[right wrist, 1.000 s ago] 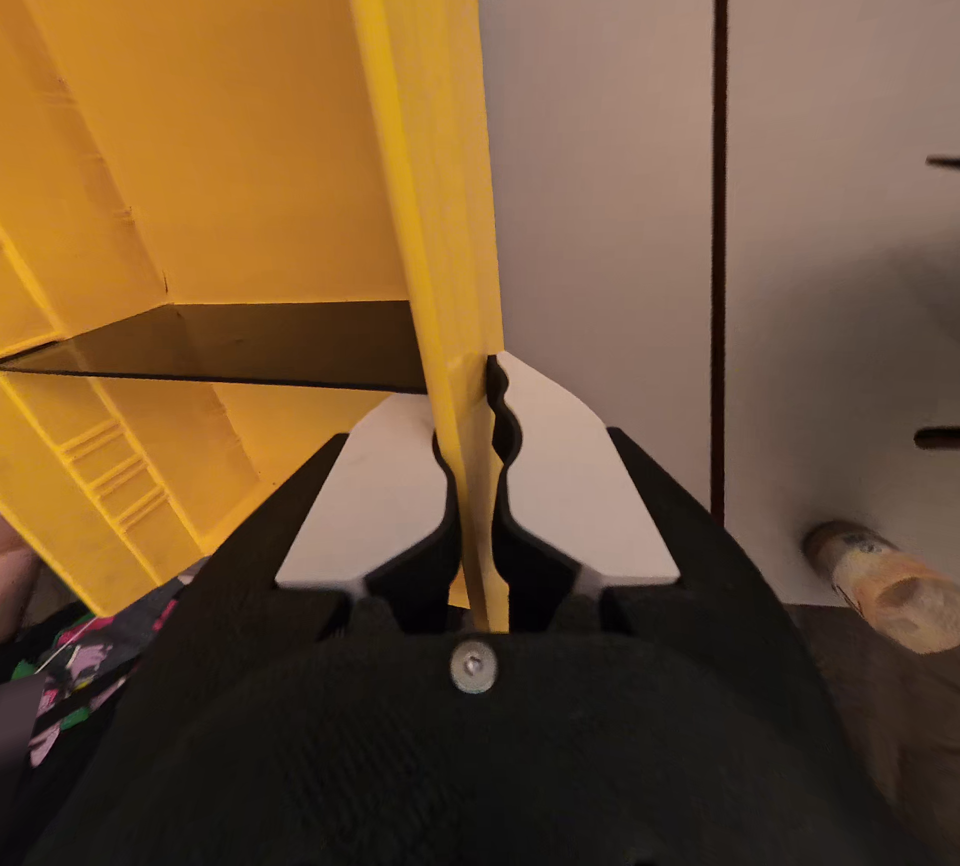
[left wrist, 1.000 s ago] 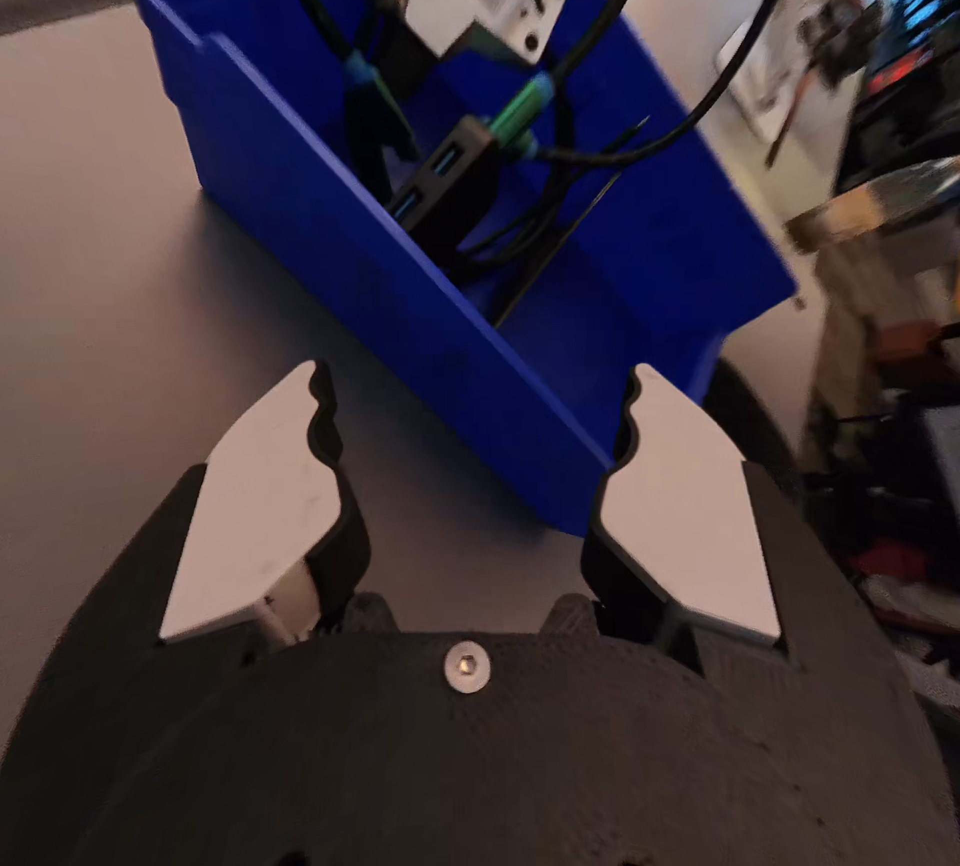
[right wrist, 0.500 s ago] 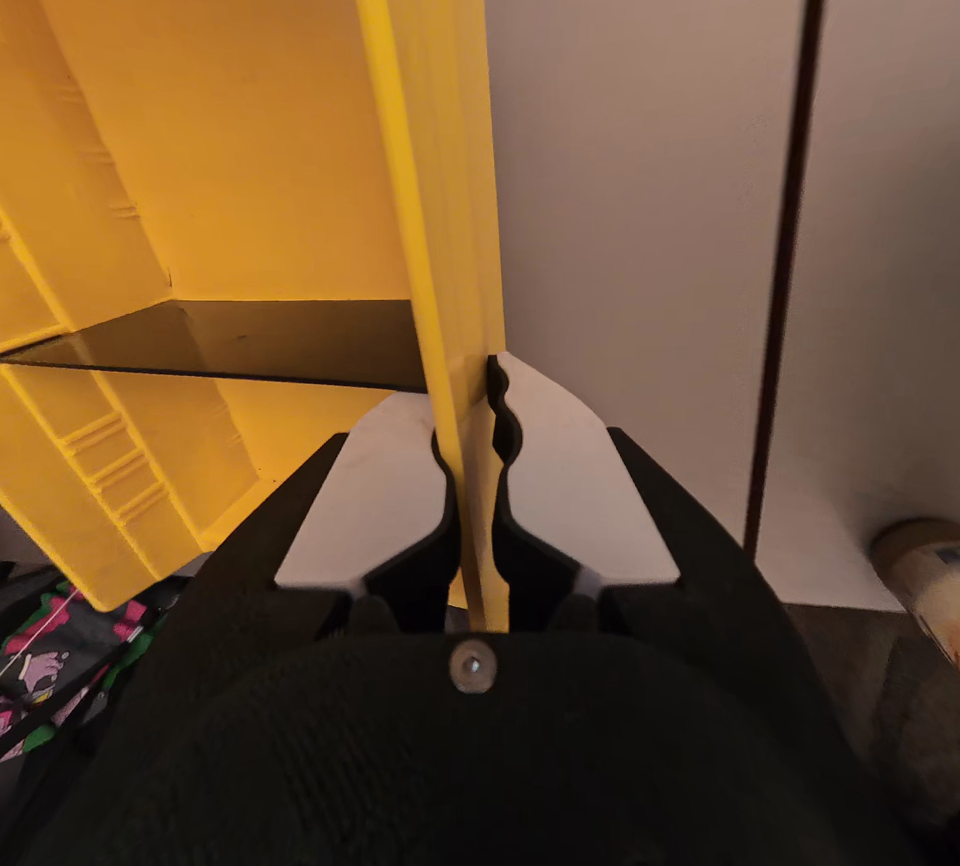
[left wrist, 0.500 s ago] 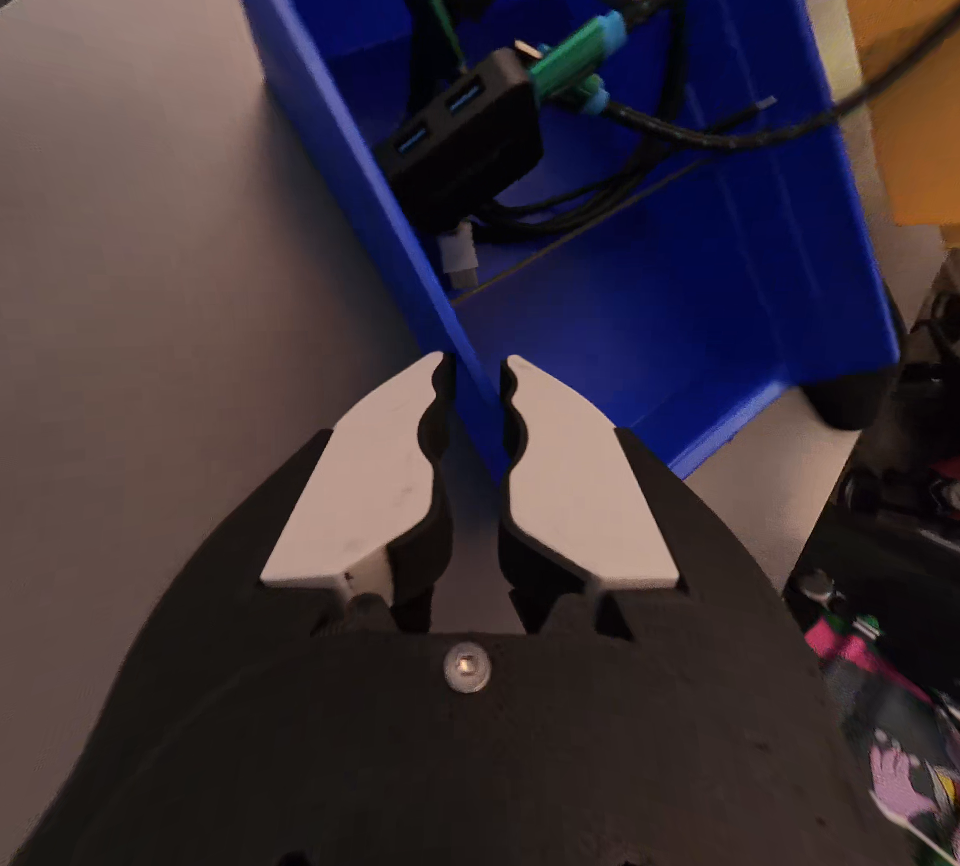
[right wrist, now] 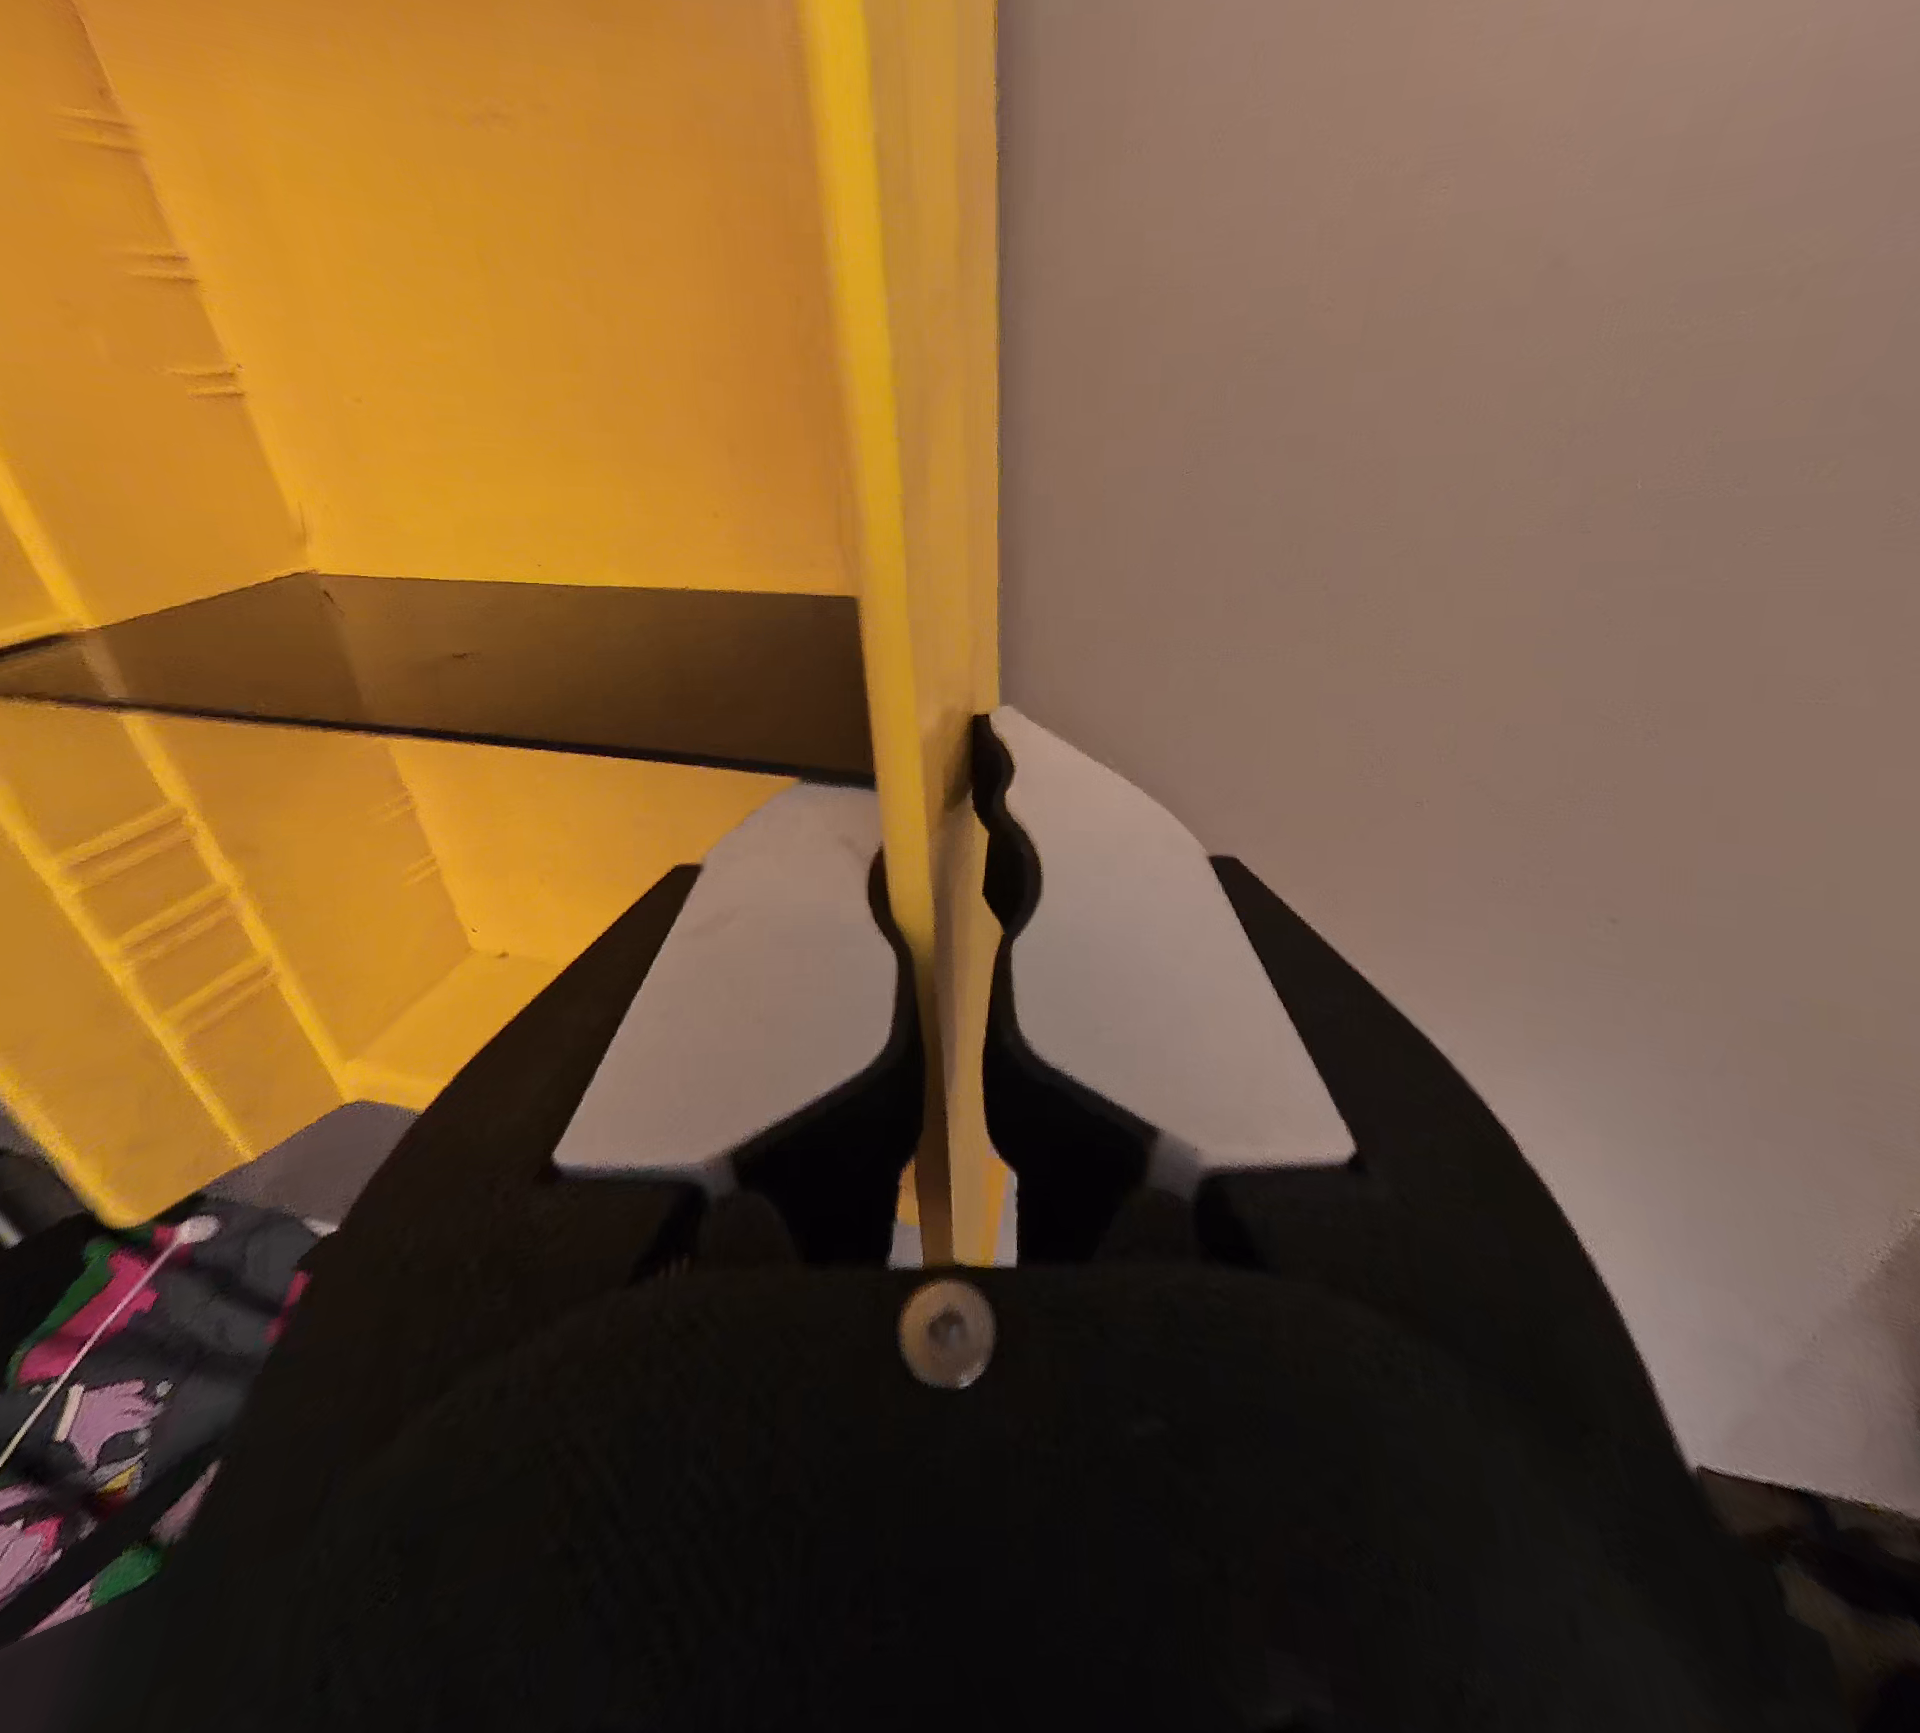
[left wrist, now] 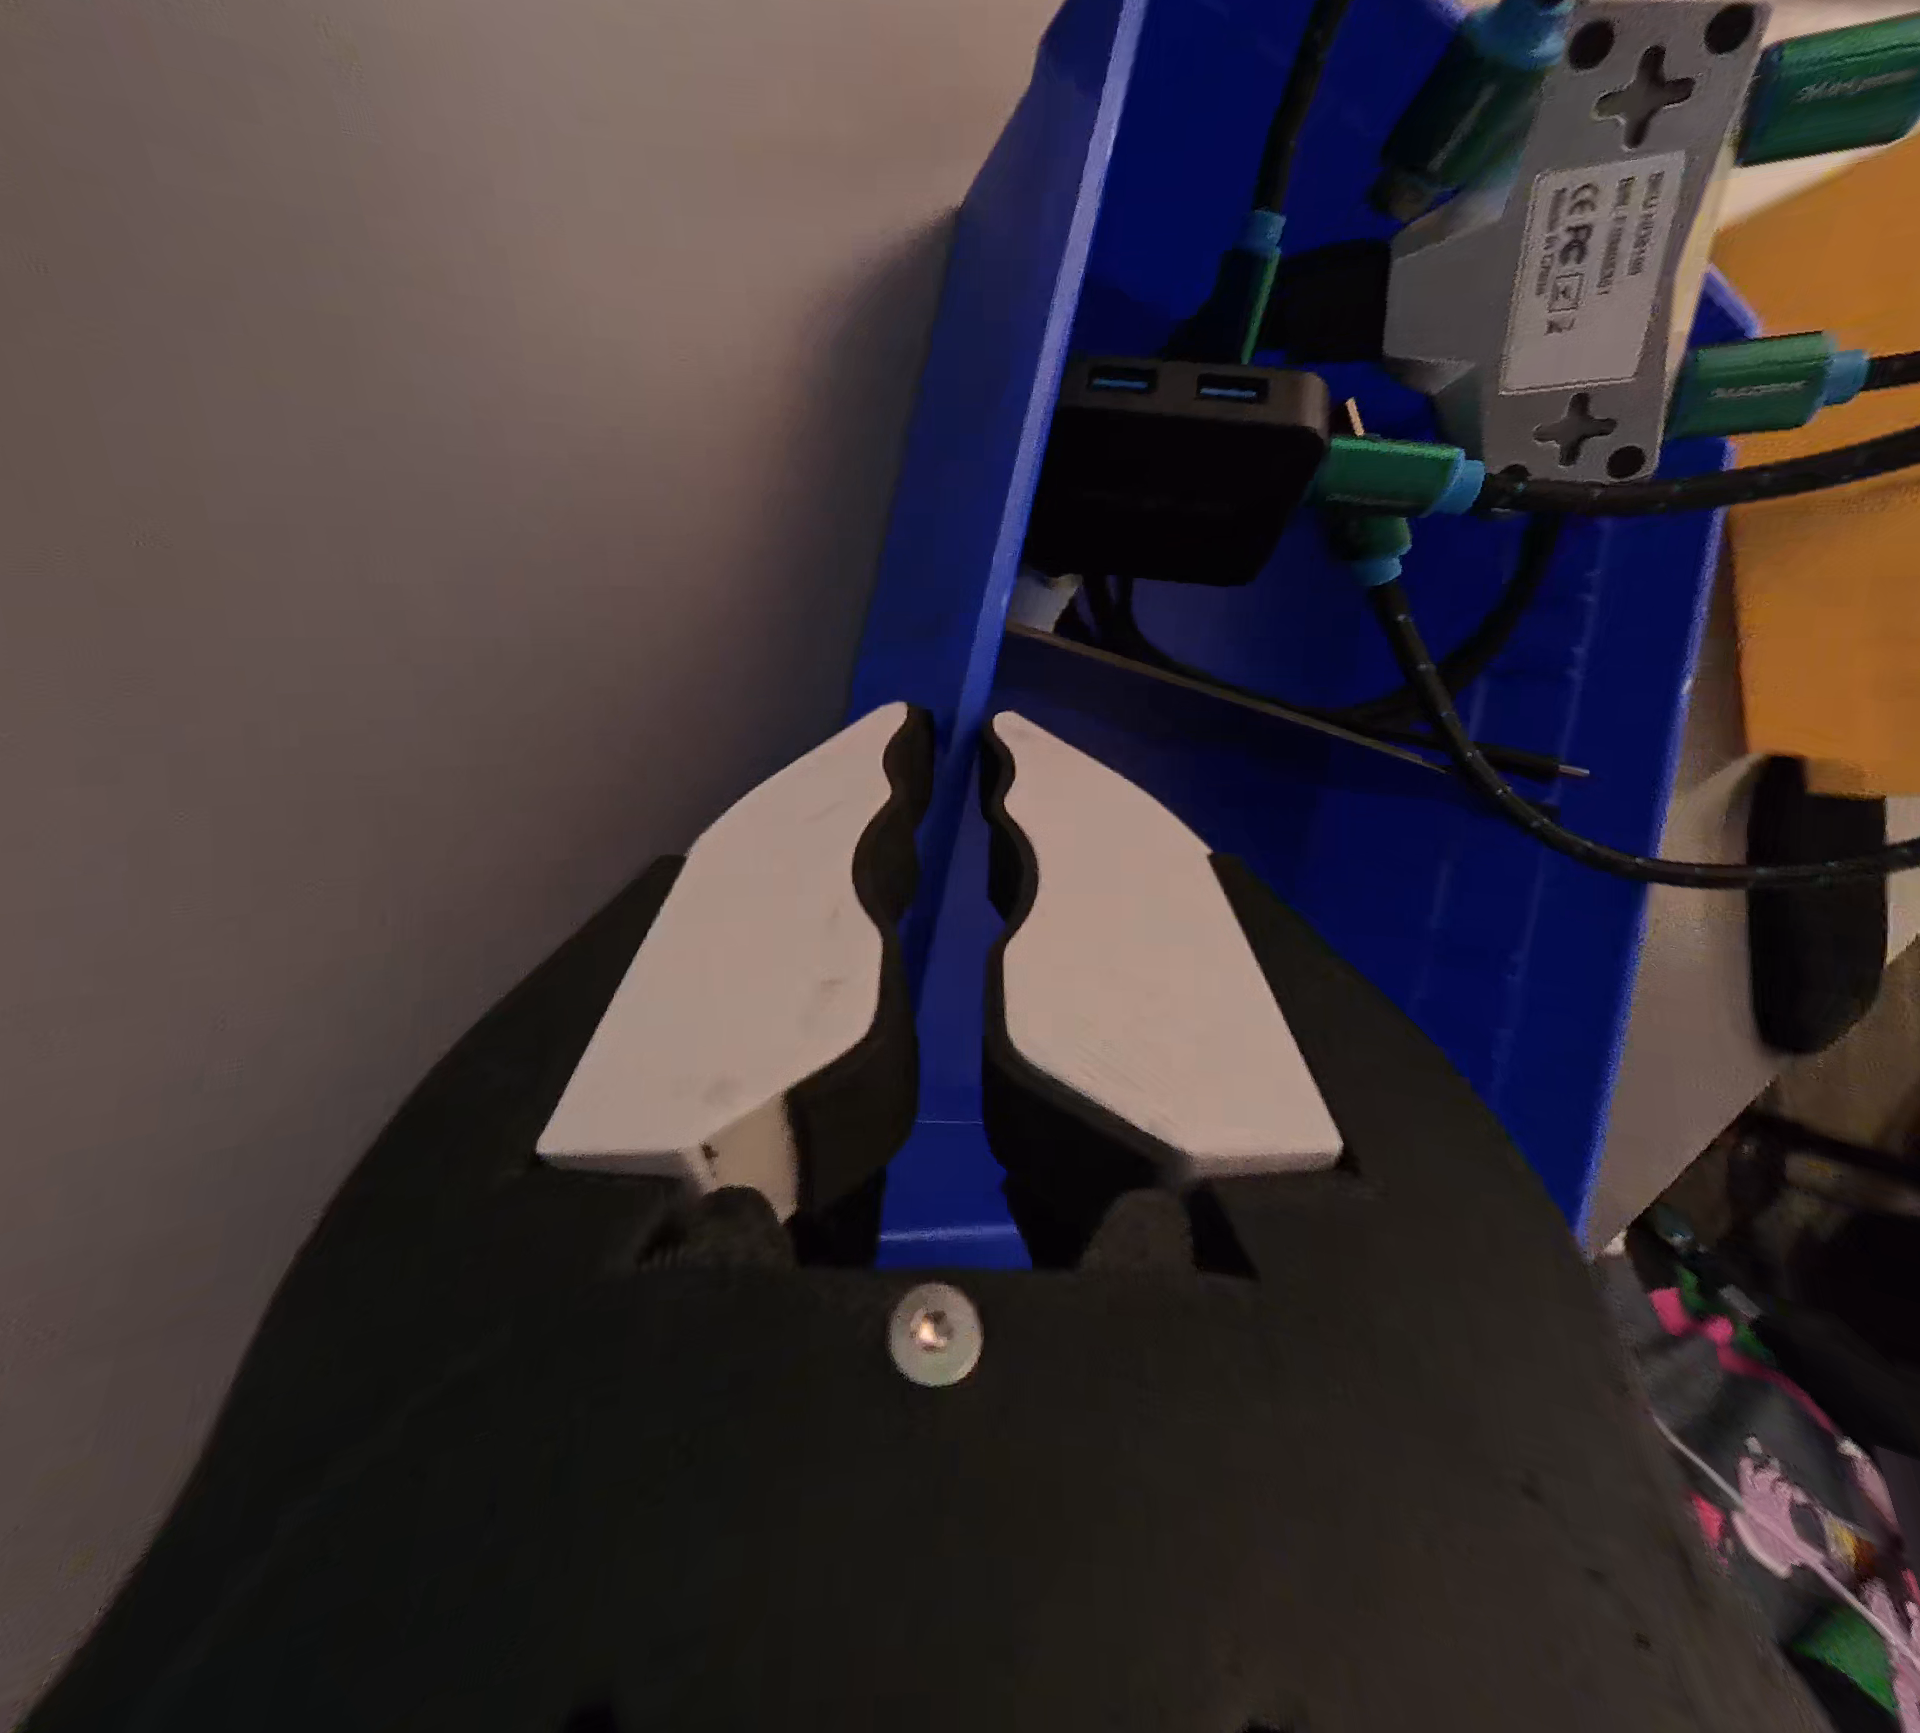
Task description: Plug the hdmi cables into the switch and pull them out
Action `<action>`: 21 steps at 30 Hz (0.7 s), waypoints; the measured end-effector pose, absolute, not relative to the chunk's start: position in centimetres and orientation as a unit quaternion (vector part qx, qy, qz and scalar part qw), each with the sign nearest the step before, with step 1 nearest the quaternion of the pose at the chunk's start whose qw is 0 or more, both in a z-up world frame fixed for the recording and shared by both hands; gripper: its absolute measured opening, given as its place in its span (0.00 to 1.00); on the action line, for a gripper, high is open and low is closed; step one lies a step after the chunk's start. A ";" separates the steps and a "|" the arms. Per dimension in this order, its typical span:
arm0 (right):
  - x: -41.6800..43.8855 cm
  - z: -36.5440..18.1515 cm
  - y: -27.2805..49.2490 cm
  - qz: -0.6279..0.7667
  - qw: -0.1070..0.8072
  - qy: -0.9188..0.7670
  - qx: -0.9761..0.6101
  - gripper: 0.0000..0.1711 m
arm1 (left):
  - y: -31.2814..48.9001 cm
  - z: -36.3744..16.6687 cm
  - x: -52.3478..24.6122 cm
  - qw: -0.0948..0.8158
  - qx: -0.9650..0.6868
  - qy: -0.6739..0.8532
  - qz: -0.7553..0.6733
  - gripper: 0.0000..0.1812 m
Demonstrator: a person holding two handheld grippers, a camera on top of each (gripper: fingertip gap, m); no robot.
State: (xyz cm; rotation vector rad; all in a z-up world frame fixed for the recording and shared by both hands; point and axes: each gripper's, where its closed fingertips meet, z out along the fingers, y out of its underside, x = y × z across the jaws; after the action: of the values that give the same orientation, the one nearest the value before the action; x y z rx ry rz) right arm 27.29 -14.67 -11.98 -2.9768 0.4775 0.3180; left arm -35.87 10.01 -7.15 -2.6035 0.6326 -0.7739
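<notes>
In the left wrist view, the left tool (left wrist: 948,738) is seen closed on the side wall of a blue bin (left wrist: 1049,395), the wall pinched between its two white fingers (left wrist: 748,966). The bin is set on a pale grey table (left wrist: 416,436). Inside the bin, at about 1 o'clock from the fingertips, a grey switch (left wrist: 1579,270) is propped with its labelled underside facing the camera. Green-ended hdmi cables (left wrist: 1392,478) are seen around the switch; whether each is seated cannot be told. A black hub (left wrist: 1174,478) with two blue ports lies just left of the switch. A yellow bin (left wrist: 1829,478) is glimpsed at 2 o'clock, behind the blue one.

In the right wrist view, the right tool (right wrist: 935,748) is seen closed on the side wall of that yellow bin (right wrist: 468,229), whose inside is crossed by a black divider (right wrist: 499,655). The switch, the cables and the blue bin are not shown here. Patterned fabric (right wrist: 94,1413) is visible at 8 o'clock.
</notes>
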 end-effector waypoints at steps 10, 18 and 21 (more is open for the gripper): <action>29.3 -12.7 -17.0 0.095 0.038 0.202 -0.974 0.03 | 7.4 -6.6 -49.6 0.188 -0.938 0.009 -0.291 0.05; 28.7 -12.8 -17.9 0.105 0.040 0.180 -0.977 0.04 | 5.7 -6.7 -49.3 0.152 -0.920 -0.002 -0.361 0.07; 28.7 -12.8 -17.9 0.105 0.040 0.171 -0.979 0.04 | 6.2 -6.7 -49.2 0.160 -0.930 0.016 -0.330 0.06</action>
State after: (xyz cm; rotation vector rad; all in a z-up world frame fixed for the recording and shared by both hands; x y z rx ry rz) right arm 28.72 -17.86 -12.76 -2.9996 0.5240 0.3224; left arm -49.22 6.16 -6.70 -2.6579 0.0458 -0.9428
